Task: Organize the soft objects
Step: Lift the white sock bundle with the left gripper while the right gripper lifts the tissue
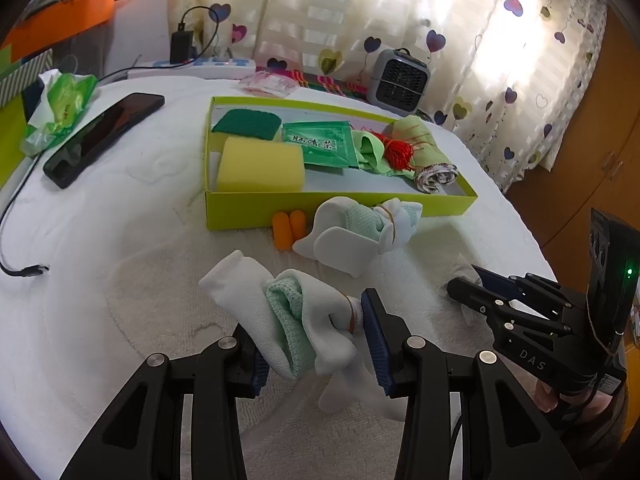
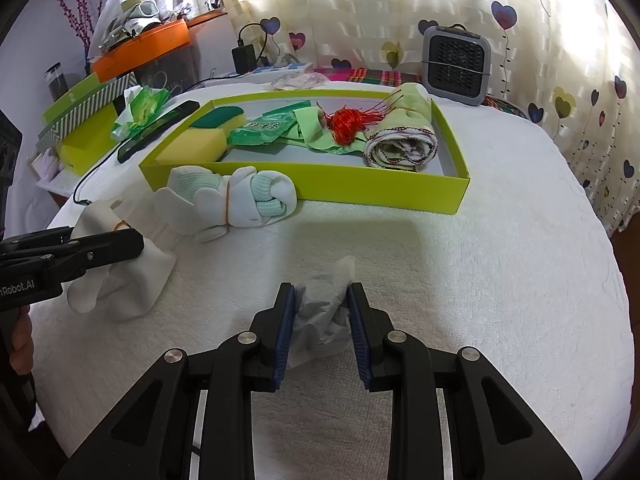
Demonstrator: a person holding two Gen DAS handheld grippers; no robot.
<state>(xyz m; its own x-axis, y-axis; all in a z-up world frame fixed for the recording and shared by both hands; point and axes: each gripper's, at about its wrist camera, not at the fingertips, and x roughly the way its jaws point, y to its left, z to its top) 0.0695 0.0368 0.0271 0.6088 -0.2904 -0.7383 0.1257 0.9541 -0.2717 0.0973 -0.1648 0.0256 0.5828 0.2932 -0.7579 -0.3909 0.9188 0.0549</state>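
Nearest, the left gripper (image 1: 316,344) pinches a white-and-mint sock bundle tied with a rubber band (image 1: 296,316) over the white towel-covered table (image 1: 120,240). To its right, the right gripper (image 2: 320,332) squeezes a crumpled white tissue (image 2: 320,312). Farther off, a second matching sock bundle (image 2: 236,200) touches the lime-green cardboard tray (image 2: 360,190), which holds a yellow sponge (image 1: 260,164).

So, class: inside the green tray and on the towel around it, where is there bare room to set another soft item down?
In the tray, bare floor lies along the front wall, between the yellow sponge and the rolled cloth. The towel right of the right tool is bare. It is crowded by the sock bundle at the tray's front.
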